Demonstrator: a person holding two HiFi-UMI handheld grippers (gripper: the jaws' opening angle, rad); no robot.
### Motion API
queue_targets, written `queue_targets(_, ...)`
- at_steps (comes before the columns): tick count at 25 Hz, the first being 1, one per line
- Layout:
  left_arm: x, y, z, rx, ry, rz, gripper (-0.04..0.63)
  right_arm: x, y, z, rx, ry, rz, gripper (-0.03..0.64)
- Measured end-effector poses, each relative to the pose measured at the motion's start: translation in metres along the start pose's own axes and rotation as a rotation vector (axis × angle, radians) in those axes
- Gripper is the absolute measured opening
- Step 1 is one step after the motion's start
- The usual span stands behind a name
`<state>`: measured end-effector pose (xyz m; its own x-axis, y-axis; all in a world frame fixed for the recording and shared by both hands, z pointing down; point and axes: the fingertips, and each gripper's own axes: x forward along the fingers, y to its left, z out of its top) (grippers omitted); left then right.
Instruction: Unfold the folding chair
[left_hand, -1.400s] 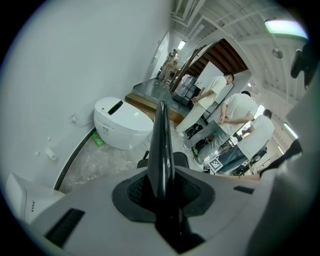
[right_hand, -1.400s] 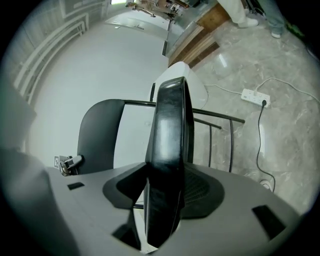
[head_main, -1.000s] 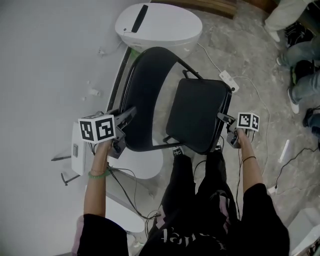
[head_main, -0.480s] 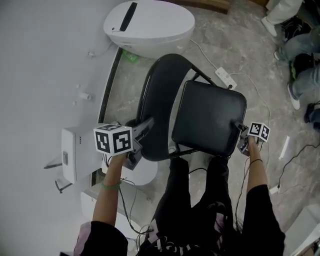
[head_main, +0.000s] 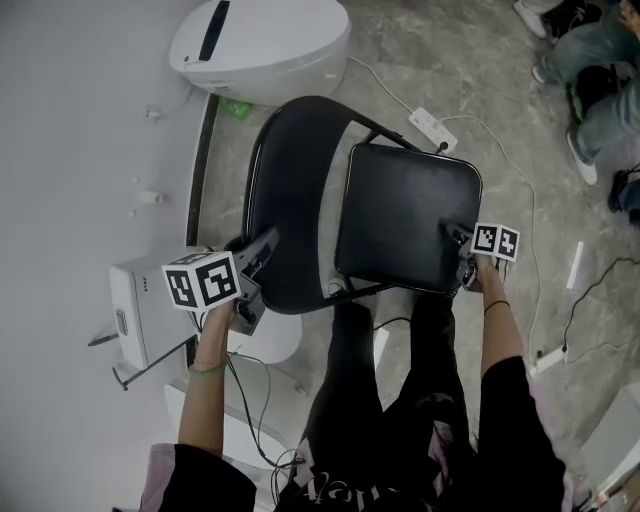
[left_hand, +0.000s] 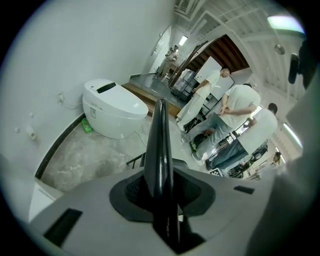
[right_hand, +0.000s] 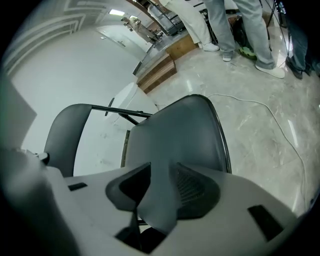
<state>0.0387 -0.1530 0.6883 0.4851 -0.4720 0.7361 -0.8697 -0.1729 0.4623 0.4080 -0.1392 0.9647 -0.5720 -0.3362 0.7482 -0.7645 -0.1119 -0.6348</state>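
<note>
The black folding chair stands below me in the head view, its curved backrest (head_main: 290, 210) to the left and its padded seat (head_main: 410, 215) to the right, lying nearly flat. My left gripper (head_main: 255, 255) is shut on the backrest's near edge. In the left gripper view, that edge (left_hand: 160, 145) runs edge-on between the pads of the left gripper (left_hand: 162, 192). My right gripper (head_main: 462, 245) is shut on the seat's near right corner. Its jaws have just closed in and then eased slightly, with the seat (right_hand: 180, 135) still pinched in the right gripper (right_hand: 157, 192). The backrest (right_hand: 65, 135) shows at left.
A white toilet (head_main: 260, 45) stands behind the chair against the wall. A white box (head_main: 140, 310) sits at left near my left hand. A power strip (head_main: 432, 128) and cable lie on the marble floor. People's feet (head_main: 600, 80) are at top right. My legs (head_main: 390, 400) are under the chair.
The right gripper moved from beside the seat onto its corner and closed there. Both hands sank, and the seat swung down flatter, away from the backrest.
</note>
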Motion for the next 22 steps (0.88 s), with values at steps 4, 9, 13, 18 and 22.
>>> queue_targets(4,0.001,0.002,-0.002,0.035,0.010,0.062,0.092,-0.007,-0.001,0.000,-0.016,0.001,-0.002,0.137)
queue_targets(9,0.000,0.004,-0.002,0.076,-0.005,0.150,0.121,-0.017,0.009,0.006,-0.045,-0.007,0.006,0.137)
queue_targets(13,-0.008,0.006,0.002,0.081,-0.035,0.198,0.144,-0.034,0.034,0.006,-0.062,-0.029,0.038,0.138)
queue_targets(18,-0.038,0.002,0.017,0.045,-0.122,0.180,0.144,-0.070,0.070,-0.002,-0.047,-0.107,0.090,0.137)
queue_targets(22,-0.063,-0.005,0.024,0.056,-0.183,0.123,0.144,-0.101,0.097,-0.010,-0.031,-0.185,0.114,0.137)
